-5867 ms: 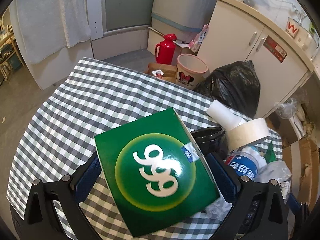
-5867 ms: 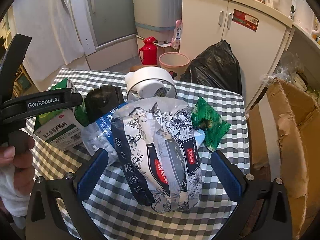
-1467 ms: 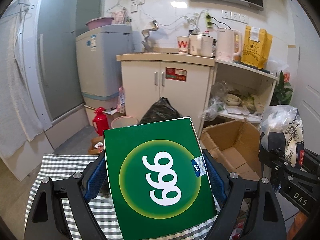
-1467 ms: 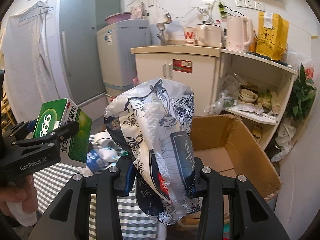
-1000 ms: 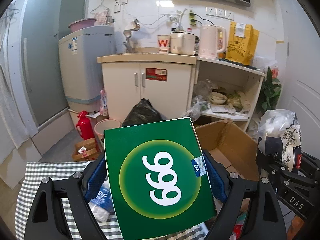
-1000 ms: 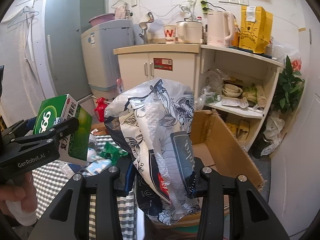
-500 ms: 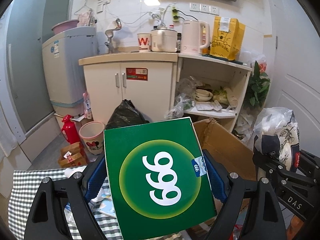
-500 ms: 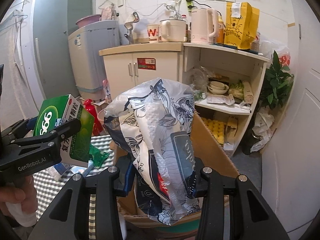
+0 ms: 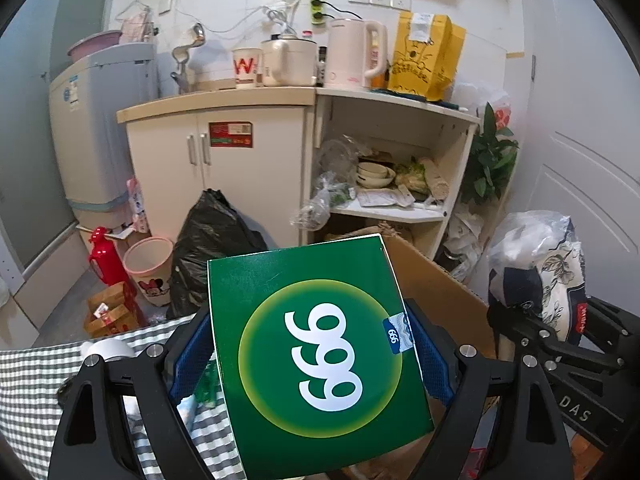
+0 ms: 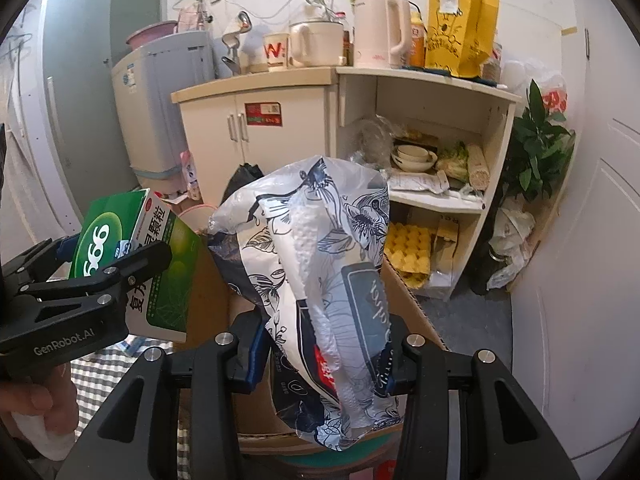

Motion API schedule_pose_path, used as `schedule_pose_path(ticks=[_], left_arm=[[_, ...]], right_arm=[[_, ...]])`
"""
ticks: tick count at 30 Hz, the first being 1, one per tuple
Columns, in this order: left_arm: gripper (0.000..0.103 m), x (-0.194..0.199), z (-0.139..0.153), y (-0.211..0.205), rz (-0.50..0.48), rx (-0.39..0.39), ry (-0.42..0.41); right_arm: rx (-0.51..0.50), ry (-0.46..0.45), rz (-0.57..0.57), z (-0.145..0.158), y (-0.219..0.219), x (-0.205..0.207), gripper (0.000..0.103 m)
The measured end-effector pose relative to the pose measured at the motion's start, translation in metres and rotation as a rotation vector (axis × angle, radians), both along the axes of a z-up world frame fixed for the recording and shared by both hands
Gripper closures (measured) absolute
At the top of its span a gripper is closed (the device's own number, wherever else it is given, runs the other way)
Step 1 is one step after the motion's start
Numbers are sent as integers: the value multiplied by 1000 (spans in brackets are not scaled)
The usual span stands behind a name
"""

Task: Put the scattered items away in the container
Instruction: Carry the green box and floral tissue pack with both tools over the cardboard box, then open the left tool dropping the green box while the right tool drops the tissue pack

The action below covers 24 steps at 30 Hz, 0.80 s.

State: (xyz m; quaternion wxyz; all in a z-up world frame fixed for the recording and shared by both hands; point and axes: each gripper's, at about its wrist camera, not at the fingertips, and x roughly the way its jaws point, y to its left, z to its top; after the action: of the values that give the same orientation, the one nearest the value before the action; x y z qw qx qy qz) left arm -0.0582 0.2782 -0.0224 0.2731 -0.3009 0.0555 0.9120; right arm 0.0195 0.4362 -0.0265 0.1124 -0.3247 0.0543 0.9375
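Two items in transit, neither yet in the container. Left gripper pinching a green medicine box marked 999, blue pads pressed to both its sides. Right gripper clamped on a floral tissue pack, held upright. Open cardboard box below and ahead of both, interior mostly hidden, contents impossible to tell. Still on the checked tablecloth: a white tape roll and something green. Judged early to midway: both drops pending, table items left.
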Motion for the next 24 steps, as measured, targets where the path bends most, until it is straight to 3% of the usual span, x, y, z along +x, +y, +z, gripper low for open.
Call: schedule_pose_path(ticks=[24], left_arm=[[17,-44,-57,64,-86,-77,-153]], right_arm=[[-2,-227,8,-65,29,-50,59]])
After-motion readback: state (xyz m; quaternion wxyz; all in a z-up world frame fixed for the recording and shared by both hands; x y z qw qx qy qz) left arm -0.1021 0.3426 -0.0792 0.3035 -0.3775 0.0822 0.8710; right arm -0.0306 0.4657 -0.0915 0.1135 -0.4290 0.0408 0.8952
